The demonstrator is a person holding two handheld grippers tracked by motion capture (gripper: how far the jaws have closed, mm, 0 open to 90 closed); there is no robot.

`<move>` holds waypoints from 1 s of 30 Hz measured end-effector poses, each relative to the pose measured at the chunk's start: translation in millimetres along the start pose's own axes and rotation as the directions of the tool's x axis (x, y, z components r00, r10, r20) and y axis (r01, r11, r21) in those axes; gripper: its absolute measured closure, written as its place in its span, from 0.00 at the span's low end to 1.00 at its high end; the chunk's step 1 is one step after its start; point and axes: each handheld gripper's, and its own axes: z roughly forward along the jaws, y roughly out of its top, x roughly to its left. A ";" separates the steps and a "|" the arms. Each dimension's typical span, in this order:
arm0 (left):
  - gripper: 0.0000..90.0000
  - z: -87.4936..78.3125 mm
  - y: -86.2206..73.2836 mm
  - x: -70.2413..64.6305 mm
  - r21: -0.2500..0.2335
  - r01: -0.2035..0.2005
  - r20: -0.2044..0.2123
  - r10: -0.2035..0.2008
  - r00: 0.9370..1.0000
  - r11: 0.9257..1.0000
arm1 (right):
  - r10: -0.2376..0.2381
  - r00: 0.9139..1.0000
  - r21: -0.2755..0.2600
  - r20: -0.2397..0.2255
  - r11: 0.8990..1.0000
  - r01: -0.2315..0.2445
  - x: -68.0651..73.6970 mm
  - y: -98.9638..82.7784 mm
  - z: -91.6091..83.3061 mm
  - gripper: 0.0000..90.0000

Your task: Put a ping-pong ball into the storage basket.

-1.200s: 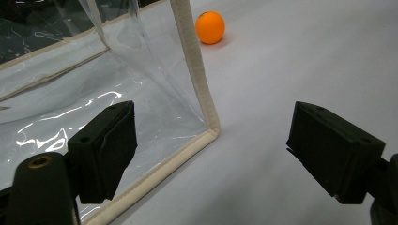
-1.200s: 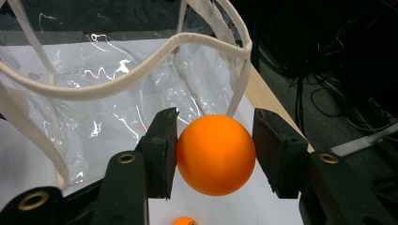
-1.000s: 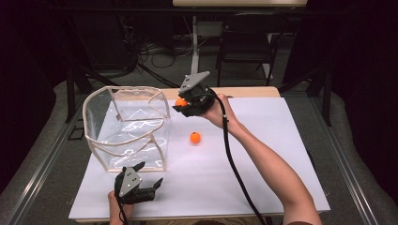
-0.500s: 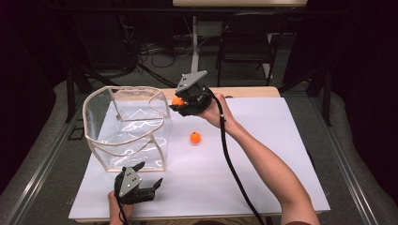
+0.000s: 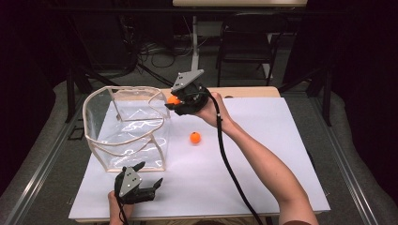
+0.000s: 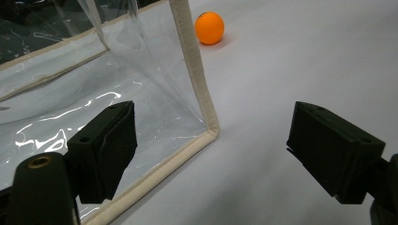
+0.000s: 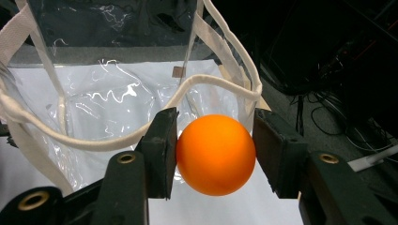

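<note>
r gripper (image 5: 172,104) is clamping orange ball (image 7: 216,153) at frame centre-top, w/ clear bag (image 5: 124,126) opening lying just left and below it; l gripper (image 5: 149,180) is idling open, lower left.

Lighting: overhead light is falling on the white table top (image 5: 263,154), which is reading bright and even; the surrounding room is staying near black. Glare: white streaks are glinting on the clear bag (image 5: 126,136), centre left of the high view and at left in both gripper views. Shadows: a soft one is lying under the loose orange ball (image 6: 209,27). Focus: near black jaws are blurring slightly along the bottom edges; the held orange ball (image 7: 216,153) is showing sharp.
</note>
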 end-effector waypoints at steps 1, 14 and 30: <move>0.18 -0.1 0.0 0.0 0.000 0.000 -0.001 0.000 1.000 1.000 | 0.000 1.000 -0.002 -0.002 1.000 0.000 0.1 0.6 0.1 0.57; 0.18 -1.0 -0.1 0.6 -0.005 0.004 -0.009 -0.004 1.000 1.000 | -0.002 1.000 -0.023 -0.013 1.000 0.002 4.5 5.4 3.6 0.57; 0.18 -1.8 0.0 0.4 -0.009 0.001 -0.009 -0.001 1.000 1.000 | -0.019 0.999 -0.051 -0.031 0.999 0.017 9.1 24.8 2.1 0.57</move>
